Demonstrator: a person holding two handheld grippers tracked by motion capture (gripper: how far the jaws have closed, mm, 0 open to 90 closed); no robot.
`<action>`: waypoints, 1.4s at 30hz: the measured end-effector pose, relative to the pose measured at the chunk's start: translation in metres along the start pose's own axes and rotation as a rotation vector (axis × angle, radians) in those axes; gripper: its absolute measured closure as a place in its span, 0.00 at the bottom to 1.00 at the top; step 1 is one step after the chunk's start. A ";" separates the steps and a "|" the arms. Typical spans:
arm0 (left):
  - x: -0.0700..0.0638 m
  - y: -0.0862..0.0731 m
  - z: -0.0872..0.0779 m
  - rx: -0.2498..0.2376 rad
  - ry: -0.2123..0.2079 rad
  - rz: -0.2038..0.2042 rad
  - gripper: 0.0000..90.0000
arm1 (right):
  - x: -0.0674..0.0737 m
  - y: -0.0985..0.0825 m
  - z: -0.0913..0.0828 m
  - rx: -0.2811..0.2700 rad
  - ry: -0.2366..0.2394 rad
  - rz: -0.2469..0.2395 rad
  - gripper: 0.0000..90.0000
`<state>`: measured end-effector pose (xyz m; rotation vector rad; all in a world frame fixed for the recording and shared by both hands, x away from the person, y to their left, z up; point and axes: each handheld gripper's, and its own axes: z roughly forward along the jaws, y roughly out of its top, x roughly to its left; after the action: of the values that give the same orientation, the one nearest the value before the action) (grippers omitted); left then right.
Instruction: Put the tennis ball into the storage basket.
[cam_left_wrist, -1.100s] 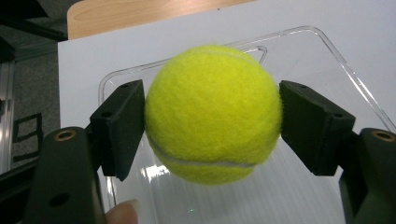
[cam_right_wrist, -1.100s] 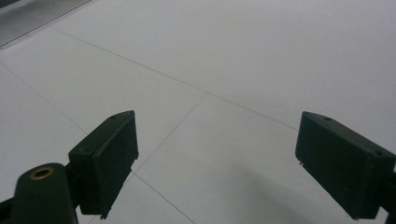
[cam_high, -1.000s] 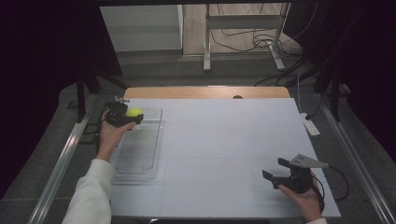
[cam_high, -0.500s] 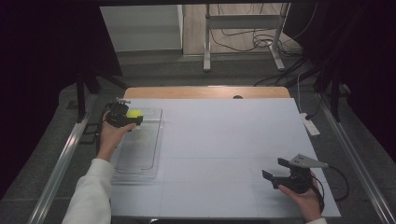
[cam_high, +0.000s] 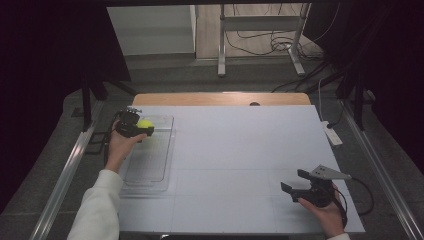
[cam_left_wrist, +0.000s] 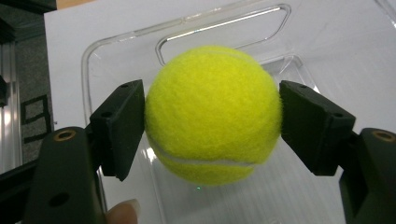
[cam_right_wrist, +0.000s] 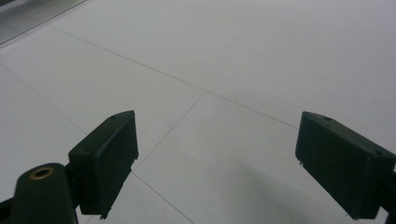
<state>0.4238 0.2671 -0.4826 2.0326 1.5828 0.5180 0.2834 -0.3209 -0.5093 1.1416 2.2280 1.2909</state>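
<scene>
At the left of the table, the left gripper (cam_high: 142, 129) is clamped on a yellow tennis ball (cam_left_wrist: 213, 113); in the left gripper view both black pads press into the felt on either side, and the ball bulges a little between them. The ball hangs above the far end of a clear plastic tray (cam_high: 162, 172), which lies along the left edge of the white table (cam_high: 240, 160). It does not appear to touch the tray floor, though how high it hangs cannot be told.

Compared with a second ago, very little has changed. The hand and ball sit over almost the same spot at the tray's far end, shifted only slightly, and the grip looks just as tight. This reads as a pause with the ball held over the tray, either just lifted out or about to be set down; the pictures do not settle which. If it is to be placed, the ball still has to be lowered and let go. Being round, it may roll along the smooth tray floor once freed.

Further right, the middle of the table is bare. At the near right corner, the right gripper (cam_high: 297, 181) rests in the person's hand with its jaws spread wide and nothing between them, in the same place as a second ago.
</scene>
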 end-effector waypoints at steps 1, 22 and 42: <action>0.000 0.000 0.000 0.000 0.000 0.000 0.29 | 0.000 0.000 0.000 0.000 0.000 -0.001 0.15; 0.000 -0.006 0.012 0.049 -0.011 -0.008 0.29 | 0.001 0.000 0.001 0.003 0.001 -0.003 0.15; -0.004 -0.005 0.007 0.010 -0.010 0.003 0.19 | 0.001 0.000 0.001 0.002 0.001 -0.001 0.15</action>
<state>0.4233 0.2634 -0.4915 2.0419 1.5795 0.5013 0.2833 -0.3202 -0.5097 1.1411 2.2309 1.2887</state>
